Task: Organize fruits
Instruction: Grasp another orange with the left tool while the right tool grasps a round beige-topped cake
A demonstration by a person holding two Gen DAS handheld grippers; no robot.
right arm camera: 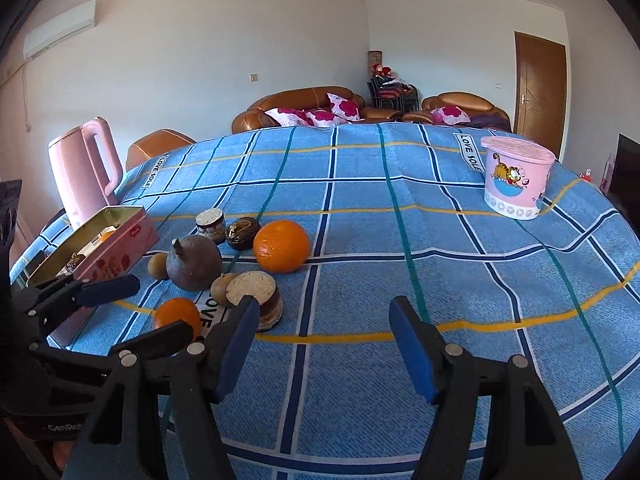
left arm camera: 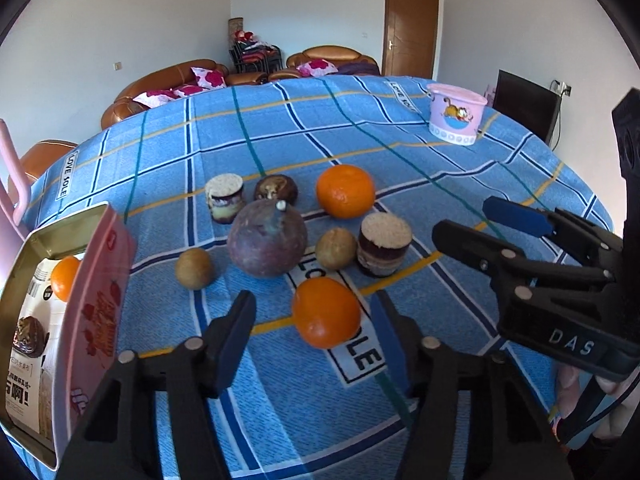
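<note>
Directly ahead of the left gripper, a small orange is seen on the blue checked tablecloth, just beyond the fingertips; the jaws are held apart around empty air and nothing is gripped. Further ahead a purple round fruit, two brown fruits, a large orange and three layered cakes are clustered. To its left an open pink tin is placed, with another orange inside. The right gripper is held to the right of the cluster, jaws spread wide over bare cloth, nothing between them. Far ahead of it, to the right, a pink cartoon tub is seen, and far to the left a pink kettle
</note>
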